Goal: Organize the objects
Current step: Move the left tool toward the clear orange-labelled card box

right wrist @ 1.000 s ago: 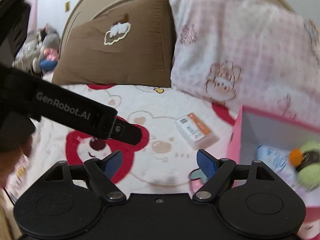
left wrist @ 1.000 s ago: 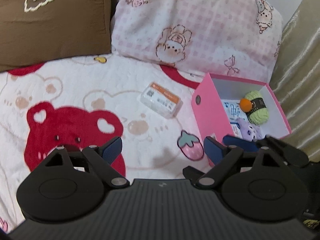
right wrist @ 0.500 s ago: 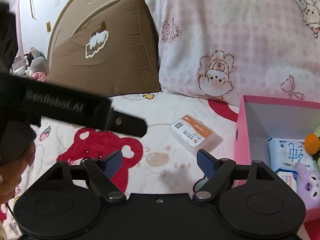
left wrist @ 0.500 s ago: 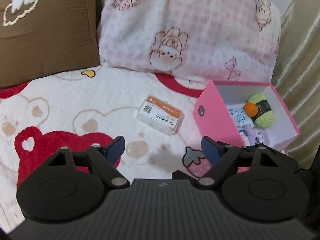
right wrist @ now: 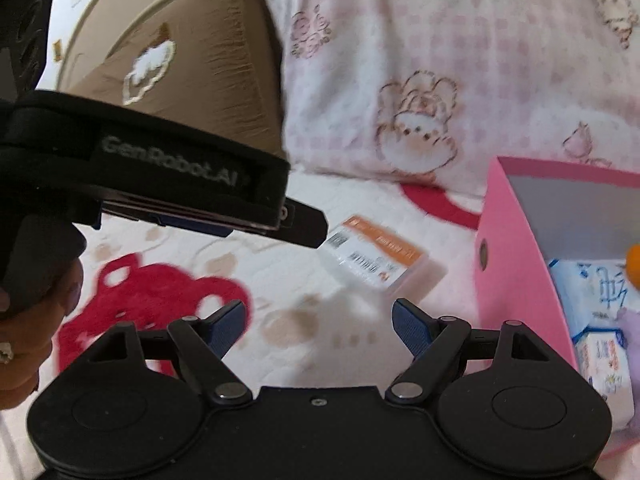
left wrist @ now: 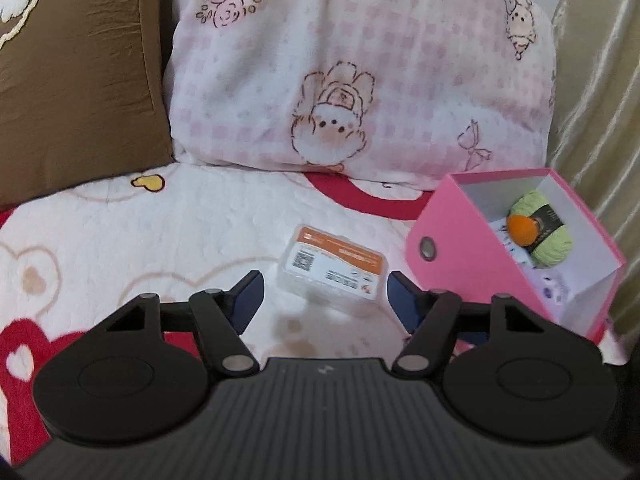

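One clear plastic case [left wrist: 334, 270] with an orange label is lying flat on the bed's bear-print blanket [left wrist: 160, 240], just beside the open pink box [left wrist: 472, 256] and apart from it. Inside that box a green yarn ball [left wrist: 546, 236], an orange ball [left wrist: 522, 228] and a tissue pack [right wrist: 588, 292] are already sitting. Flanking the case, the left gripper [left wrist: 325, 294] is reaching in; its jaws have just been closing, yet they are standing released, the case lying just ahead of the tips, neither pad pressing on it. Further out, the right gripper [right wrist: 318, 320] is hovering with jaws spread and nothing in them. By my judgement, the step in hand is the approach to pick up the case. Next, the left jaws need to straddle its narrow sides, clench, lift and carry it over the pink wall.
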`<action>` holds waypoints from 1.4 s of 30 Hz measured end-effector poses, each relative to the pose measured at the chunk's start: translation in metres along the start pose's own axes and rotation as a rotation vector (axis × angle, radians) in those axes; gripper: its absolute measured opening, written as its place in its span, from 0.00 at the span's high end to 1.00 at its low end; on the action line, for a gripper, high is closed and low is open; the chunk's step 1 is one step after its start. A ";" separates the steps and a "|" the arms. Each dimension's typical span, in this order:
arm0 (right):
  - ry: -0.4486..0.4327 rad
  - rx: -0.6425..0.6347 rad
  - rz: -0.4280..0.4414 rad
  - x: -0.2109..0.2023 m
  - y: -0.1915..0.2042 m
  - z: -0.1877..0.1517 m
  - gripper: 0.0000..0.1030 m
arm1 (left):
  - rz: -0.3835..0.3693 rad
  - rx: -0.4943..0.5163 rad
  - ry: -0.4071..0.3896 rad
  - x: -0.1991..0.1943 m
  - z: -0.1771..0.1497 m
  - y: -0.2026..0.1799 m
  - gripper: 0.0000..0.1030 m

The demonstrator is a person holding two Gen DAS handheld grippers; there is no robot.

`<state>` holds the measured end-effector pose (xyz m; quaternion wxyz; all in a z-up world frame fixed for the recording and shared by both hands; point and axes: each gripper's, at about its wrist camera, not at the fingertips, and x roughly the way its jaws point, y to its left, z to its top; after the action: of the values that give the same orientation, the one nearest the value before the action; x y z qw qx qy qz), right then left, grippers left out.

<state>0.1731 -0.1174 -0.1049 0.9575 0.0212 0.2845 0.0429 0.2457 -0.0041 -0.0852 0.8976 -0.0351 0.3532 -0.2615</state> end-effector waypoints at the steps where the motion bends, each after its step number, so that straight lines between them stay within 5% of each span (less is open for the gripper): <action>1: -0.012 -0.003 -0.024 0.004 0.001 -0.002 0.20 | 0.005 0.000 0.009 0.004 -0.001 0.002 0.35; 8: 0.004 -0.030 -0.055 0.026 0.003 -0.005 0.22 | -0.002 0.028 0.012 0.033 -0.010 0.010 0.37; 12: 0.006 -0.017 -0.104 0.037 0.001 -0.007 0.22 | -0.083 0.019 0.005 0.048 -0.010 0.010 0.38; 17: 0.009 -0.077 -0.148 0.052 -0.002 -0.012 0.22 | -0.045 0.063 0.012 0.063 -0.006 0.007 0.38; 27: 0.037 -0.054 -0.073 0.063 -0.010 -0.006 0.21 | -0.095 -0.019 0.026 0.087 -0.007 0.019 0.37; 37: 0.052 -0.088 -0.027 0.054 -0.009 -0.003 0.18 | -0.134 -0.045 0.033 0.063 -0.023 0.017 0.34; 42: 0.083 -0.090 0.016 0.042 -0.004 -0.006 0.18 | -0.149 -0.193 0.043 0.039 -0.049 0.022 0.34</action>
<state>0.2052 -0.1177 -0.1333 0.9445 -0.0213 0.3215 0.0643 0.2470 0.0016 -0.1513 0.8602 -0.1418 0.3925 -0.2930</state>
